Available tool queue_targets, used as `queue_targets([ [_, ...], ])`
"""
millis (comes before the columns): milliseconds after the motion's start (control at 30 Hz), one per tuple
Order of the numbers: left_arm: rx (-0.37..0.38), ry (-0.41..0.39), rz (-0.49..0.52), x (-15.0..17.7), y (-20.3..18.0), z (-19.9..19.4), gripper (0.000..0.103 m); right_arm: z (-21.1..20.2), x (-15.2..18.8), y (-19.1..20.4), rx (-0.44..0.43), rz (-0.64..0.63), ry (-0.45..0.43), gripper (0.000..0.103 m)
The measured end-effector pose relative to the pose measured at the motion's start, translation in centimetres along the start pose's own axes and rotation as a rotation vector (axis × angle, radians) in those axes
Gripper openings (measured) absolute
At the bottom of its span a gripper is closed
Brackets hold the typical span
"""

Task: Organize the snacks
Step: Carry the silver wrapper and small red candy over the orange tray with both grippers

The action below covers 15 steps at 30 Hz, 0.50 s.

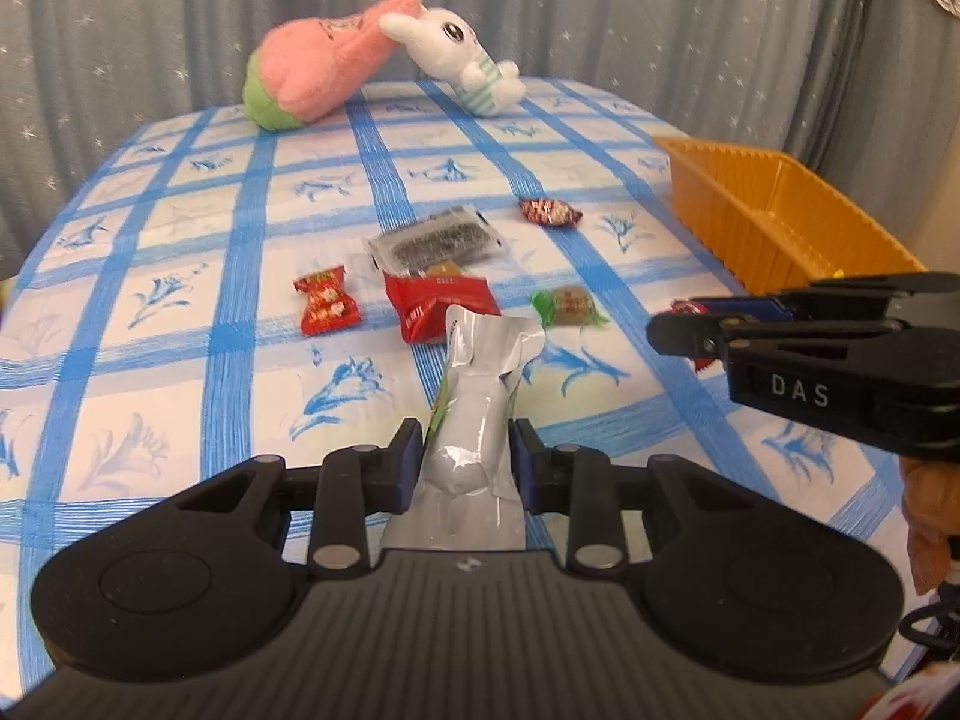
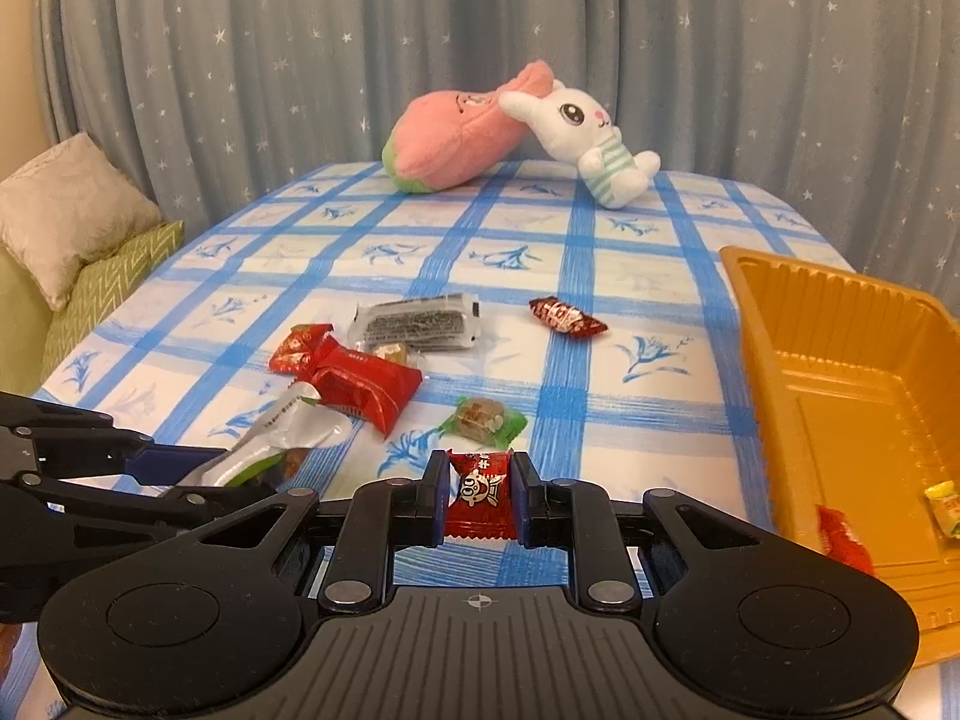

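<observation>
My left gripper (image 1: 462, 450) is shut on a silver snack pouch (image 1: 480, 396) and holds it above the blue-checked tablecloth; the pouch also shows in the right wrist view (image 2: 270, 444). My right gripper (image 2: 480, 480) is shut on a small red candy packet (image 2: 480, 498), left of the orange tray (image 2: 840, 336). The tray holds a red snack (image 2: 843, 540) and a yellow one (image 2: 945, 507). Loose on the cloth lie a red packet (image 2: 360, 390), a dark clear-wrapped bar (image 2: 420, 324), a green-wrapped sweet (image 2: 483, 420) and a red candy (image 2: 564, 318).
A pink plush (image 2: 456, 132) and a white rabbit plush (image 2: 594, 144) lie at the table's far edge before a grey star curtain. Cushions (image 2: 72, 228) sit off the left side. The right gripper (image 1: 810, 354) shows in the left wrist view beside the tray (image 1: 774, 222).
</observation>
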State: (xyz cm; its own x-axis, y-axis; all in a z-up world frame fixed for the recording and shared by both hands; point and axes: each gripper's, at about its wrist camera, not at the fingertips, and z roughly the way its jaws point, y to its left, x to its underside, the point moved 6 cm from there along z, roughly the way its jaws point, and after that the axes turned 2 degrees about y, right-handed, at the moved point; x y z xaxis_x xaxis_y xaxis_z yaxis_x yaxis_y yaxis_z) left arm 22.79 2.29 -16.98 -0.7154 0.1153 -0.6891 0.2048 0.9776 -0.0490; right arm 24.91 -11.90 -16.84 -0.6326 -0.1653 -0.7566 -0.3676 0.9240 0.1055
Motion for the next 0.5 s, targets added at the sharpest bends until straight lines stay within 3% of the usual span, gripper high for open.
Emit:
queue_targets([
  [233,-0.025,-0.057,-0.032,-1.1,-1.7,-1.9,0.029,-2.6,-0.5,-0.9,0.011,-0.006,-0.036,0.021],
  [500,0.006,-0.085,-0.072,-2.0,-5.5,-3.1,0.029,-6.0,-0.7,-3.7,0.056,0.013,-0.074,0.021],
])
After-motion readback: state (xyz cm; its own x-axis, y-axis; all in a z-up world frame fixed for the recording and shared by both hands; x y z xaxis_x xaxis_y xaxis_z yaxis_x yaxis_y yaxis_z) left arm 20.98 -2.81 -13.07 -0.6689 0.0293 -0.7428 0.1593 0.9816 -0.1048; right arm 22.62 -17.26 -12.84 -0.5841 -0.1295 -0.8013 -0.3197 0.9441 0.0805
